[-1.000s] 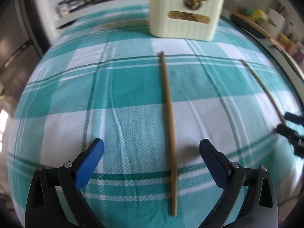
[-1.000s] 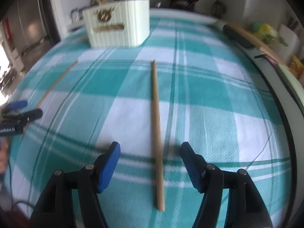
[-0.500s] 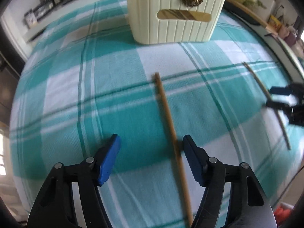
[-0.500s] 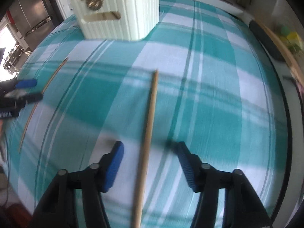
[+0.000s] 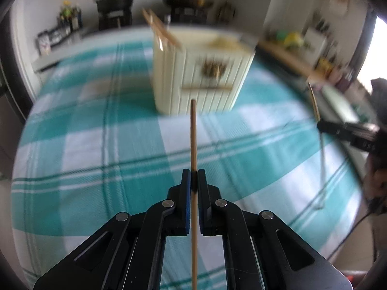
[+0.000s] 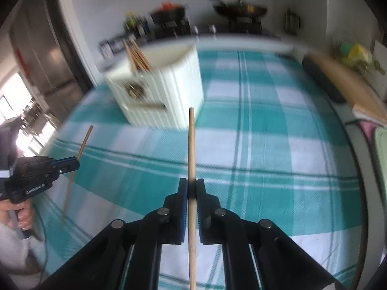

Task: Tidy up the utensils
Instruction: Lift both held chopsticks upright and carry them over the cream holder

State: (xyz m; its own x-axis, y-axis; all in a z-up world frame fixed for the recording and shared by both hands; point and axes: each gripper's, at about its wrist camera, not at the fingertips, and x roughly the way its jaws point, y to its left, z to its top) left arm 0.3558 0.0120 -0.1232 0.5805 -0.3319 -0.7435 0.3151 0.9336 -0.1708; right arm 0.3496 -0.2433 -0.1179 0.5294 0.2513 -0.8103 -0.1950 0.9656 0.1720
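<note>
Left wrist: my left gripper (image 5: pixel 193 177) clenched on one chopstick (image 5: pixel 193 130) | right wrist: right gripper (image 6: pixel 191 187) clamps second chopstick (image 6: pixel 191 145), both just closed.

Black grippers (image 5: pixel 193 177), blue-faced fingers (image 6: pixel 184 194), silver rivets, possibly pale sleeve (image 6: pixel 9 244)

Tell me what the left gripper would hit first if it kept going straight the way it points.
Probably the cream utensil holder: the left gripper, jaws shut on a chopstick, aims at its base. Depth is unclear; it could meet the checked tablecloth first.
</note>
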